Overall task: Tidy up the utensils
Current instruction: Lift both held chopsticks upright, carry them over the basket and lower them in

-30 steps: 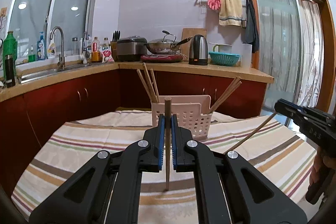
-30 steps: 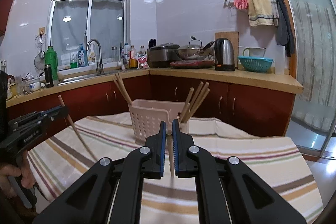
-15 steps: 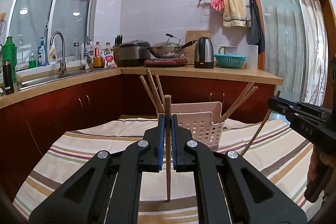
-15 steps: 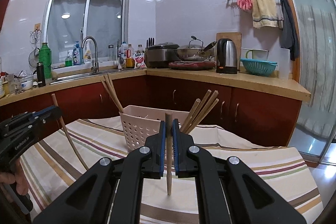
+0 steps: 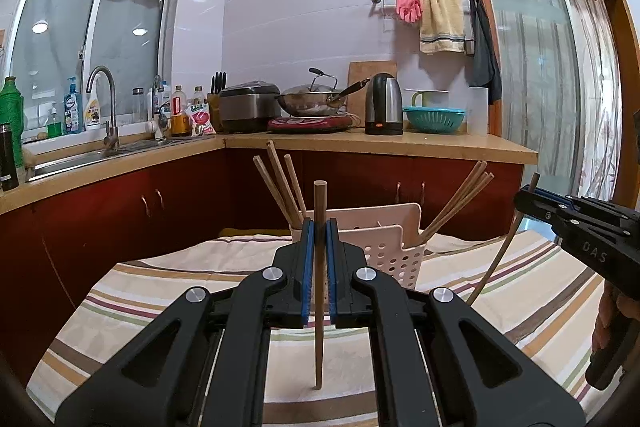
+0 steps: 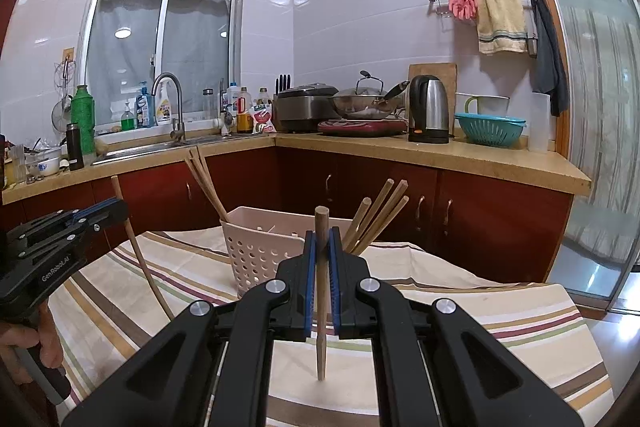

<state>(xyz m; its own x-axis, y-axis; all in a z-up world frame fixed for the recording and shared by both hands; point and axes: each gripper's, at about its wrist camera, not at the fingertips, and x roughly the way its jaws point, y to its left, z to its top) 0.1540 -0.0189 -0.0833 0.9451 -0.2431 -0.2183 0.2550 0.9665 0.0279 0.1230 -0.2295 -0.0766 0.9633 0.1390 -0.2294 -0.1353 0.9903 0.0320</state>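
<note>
Both grippers have crept closer to the pink basket (image 5: 394,247) since a second ago. Left gripper (image 5: 319,267) is clamped on a wooden chopstick (image 5: 319,307), held upright above the striped tablecloth (image 5: 160,291); right gripper (image 6: 320,279) pinches its own chopstick (image 6: 321,307) the same way. They're light, stiff, smooth sticks, probably prone to pivoting, so gripping mid-shaft makes sense. Can't tell which basket compartment they're headed for.

A home kitchen: an L-shaped wooden counter (image 6: 440,155) over red cabinets (image 6: 500,223) holds a steel sink (image 6: 160,147) with faucet at nine o'clock, a rice cooker (image 6: 304,107), wok (image 6: 364,105), electric kettle (image 6: 428,109) and teal colander (image 6: 490,127) toward one o'clock; towels (image 6: 500,17) hang above.
</note>
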